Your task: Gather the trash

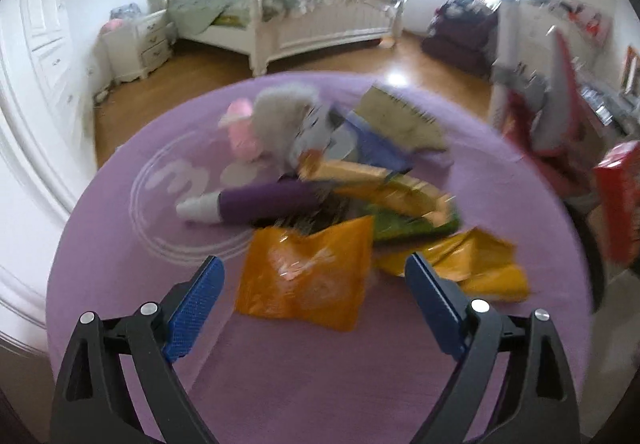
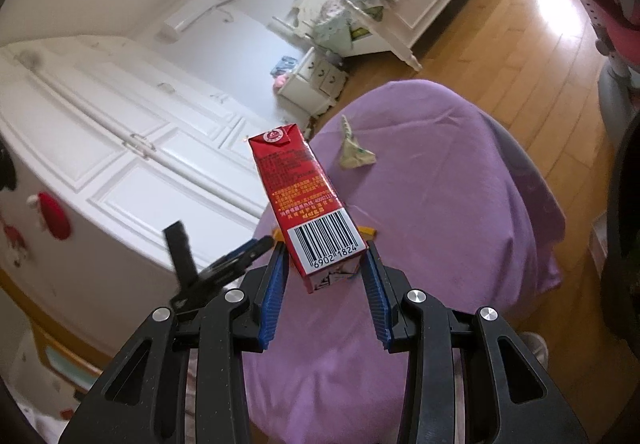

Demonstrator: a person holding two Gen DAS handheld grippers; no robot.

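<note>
A blurred pile of trash lies on the purple-covered round table (image 1: 280,372): an orange wrapper (image 1: 304,284), a yellow wrapper (image 1: 476,264), a gold packet (image 1: 360,179), a green packet (image 1: 404,226) and a purple tube with a white cap (image 1: 256,203). My left gripper (image 1: 314,262) hovers open just above the orange wrapper, its pads apart from it. My right gripper (image 2: 326,248) is shut on a red drink carton (image 2: 300,187), held tilted above the purple cloth (image 2: 440,211). The carton (image 1: 618,199) also shows at the right edge of the left wrist view. A crumpled paper (image 2: 354,151) lies farther along the cloth.
A pink toy (image 1: 242,131), a grey fluffy item (image 1: 280,111) and a blue packet (image 1: 376,139) sit at the back of the pile. Around the table are wooden floor (image 2: 500,43), a white bed (image 1: 312,19), a nightstand (image 1: 140,43) and a white wardrobe (image 2: 120,147).
</note>
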